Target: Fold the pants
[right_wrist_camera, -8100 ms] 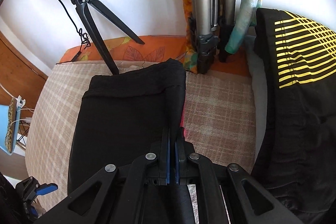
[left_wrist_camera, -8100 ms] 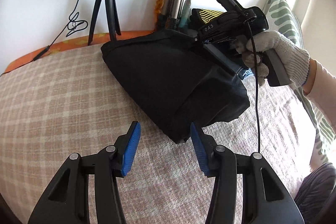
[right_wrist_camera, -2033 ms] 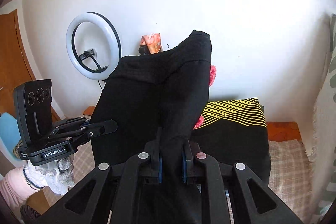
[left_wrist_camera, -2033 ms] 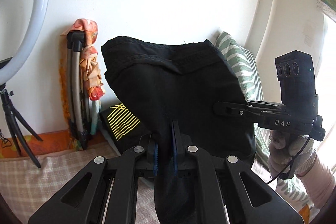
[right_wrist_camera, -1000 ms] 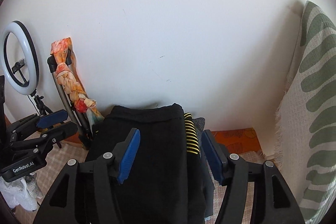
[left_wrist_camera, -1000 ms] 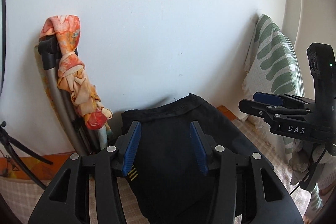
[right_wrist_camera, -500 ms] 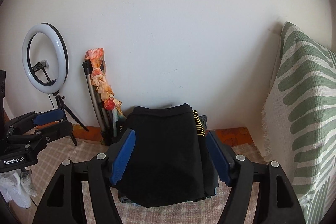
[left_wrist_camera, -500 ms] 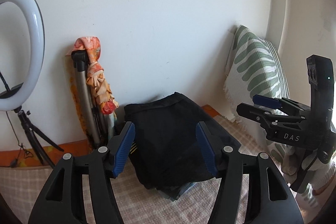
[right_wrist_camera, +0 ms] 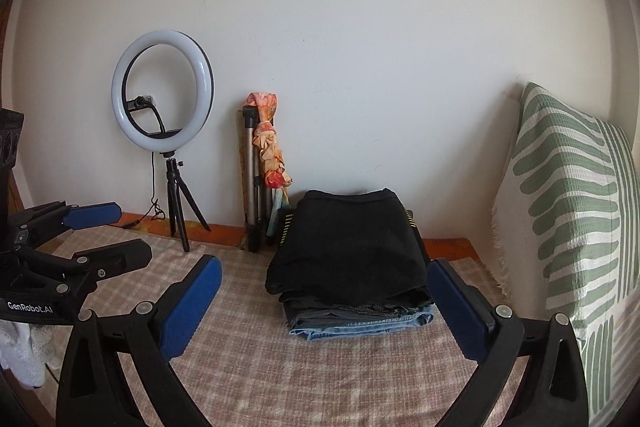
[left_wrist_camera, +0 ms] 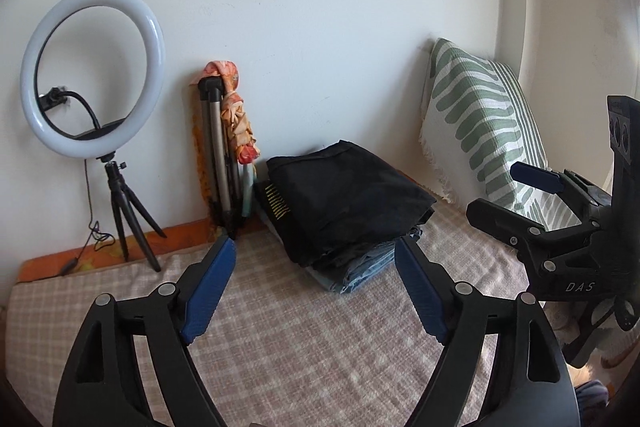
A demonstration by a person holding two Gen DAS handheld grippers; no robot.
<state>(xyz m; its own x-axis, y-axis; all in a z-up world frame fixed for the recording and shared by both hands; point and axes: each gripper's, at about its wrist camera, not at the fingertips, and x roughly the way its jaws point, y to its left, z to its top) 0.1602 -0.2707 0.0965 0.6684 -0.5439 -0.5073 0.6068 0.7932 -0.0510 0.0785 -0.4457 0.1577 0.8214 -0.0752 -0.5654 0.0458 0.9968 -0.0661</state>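
Folded black pants (right_wrist_camera: 348, 251) lie on top of a stack of folded clothes (right_wrist_camera: 360, 319) at the far edge of the bed (right_wrist_camera: 280, 379), close to the wall and just beside a folded tripod wrapped in orange cloth (right_wrist_camera: 266, 163). Beneath the pants a garment with yellow stripes (left_wrist_camera: 276, 205) shows at the stack's sides, and denim (right_wrist_camera: 360, 325) at the bottom. Left tool (left_wrist_camera: 316, 287): jaws apart, having just been opening, nothing between them. Right tool (right_wrist_camera: 320, 307): jaws wide apart, likewise just opening, nothing between them; the stack only appears framed by the pads in its view and is not touched. Both tools are clear of the pants. Judgement: fold and placement look done; what remains is to keep away from the stack. Risks from here: the top pants overhang the layers below slightly at the near edge, so a brush from either tool could drag the top fold open or slide it off the pile. The stack sits close to the tripod and near the green-striped pillow (right_wrist_camera: 572, 227); a nudge toward either could tip the pile. A ring light (right_wrist_camera: 162, 91) on a small stand is well to the left, whose trailing cable could snag a careless sweep of the left tool.
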